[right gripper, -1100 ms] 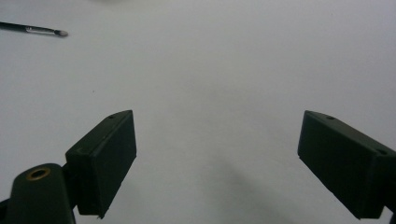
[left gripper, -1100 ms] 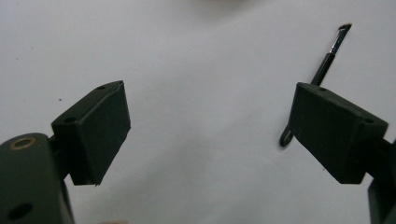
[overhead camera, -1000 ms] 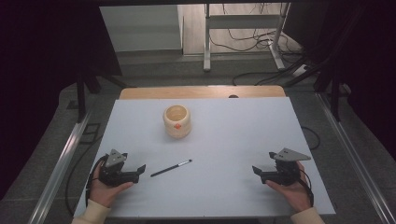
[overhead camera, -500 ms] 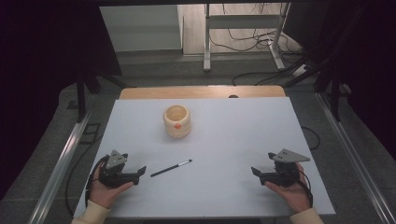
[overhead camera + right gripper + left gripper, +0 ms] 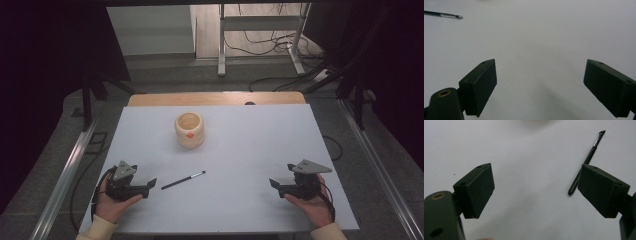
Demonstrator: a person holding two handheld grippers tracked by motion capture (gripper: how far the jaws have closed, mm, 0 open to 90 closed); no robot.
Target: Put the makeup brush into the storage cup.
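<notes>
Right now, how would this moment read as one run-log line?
left gripper: open, empty, beside thin black brush | right gripper: open, empty | round beige wooden pot: upright, far side | white table

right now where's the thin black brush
In the high view the thin black brush lies flat on the white table, near the front edge, just right of the left gripper and in front of the wooden cup.

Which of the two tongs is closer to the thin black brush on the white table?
The left tongs: the thin black brush lies just past its tips, while the right tongs sits far across the table.
</notes>
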